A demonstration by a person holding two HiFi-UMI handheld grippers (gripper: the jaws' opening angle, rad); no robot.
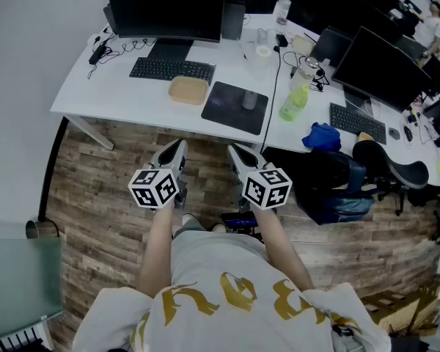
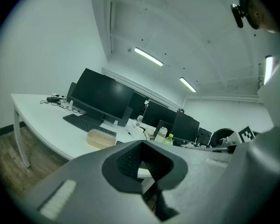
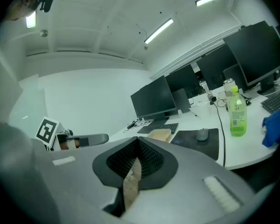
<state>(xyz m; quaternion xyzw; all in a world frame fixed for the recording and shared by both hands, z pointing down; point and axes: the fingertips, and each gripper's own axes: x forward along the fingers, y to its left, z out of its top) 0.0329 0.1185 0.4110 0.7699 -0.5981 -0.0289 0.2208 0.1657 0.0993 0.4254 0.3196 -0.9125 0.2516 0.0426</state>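
Plainly, both tools hang over the wood floor [image 1: 95,196], short of the white desk [image 1: 132,101] and touching nothing. The left tool [image 1: 174,151] is clenched with nothing in it: its own view shows the jaws [image 2: 141,161] met, leaving only a thin dark slit. The right tool [image 1: 237,154] is likewise closed and bare; through its hairline gap [image 3: 134,166] a sliver of floor shows. The marker cubes hide the hands that grip them.

On the desk, a tan box [image 1: 188,89] sits at 12 o'clock of the left tool, its contents too dim to make out. A dark mouse pad [image 1: 231,110] with a grey mouse [image 1: 249,100] lies at 12 o'clock of the right tool. In the left gripper view the jaws hide the pad. A keyboard [image 1: 171,69] lies beyond the box. A green bottle [image 1: 295,103] stands at 2 o'clock.
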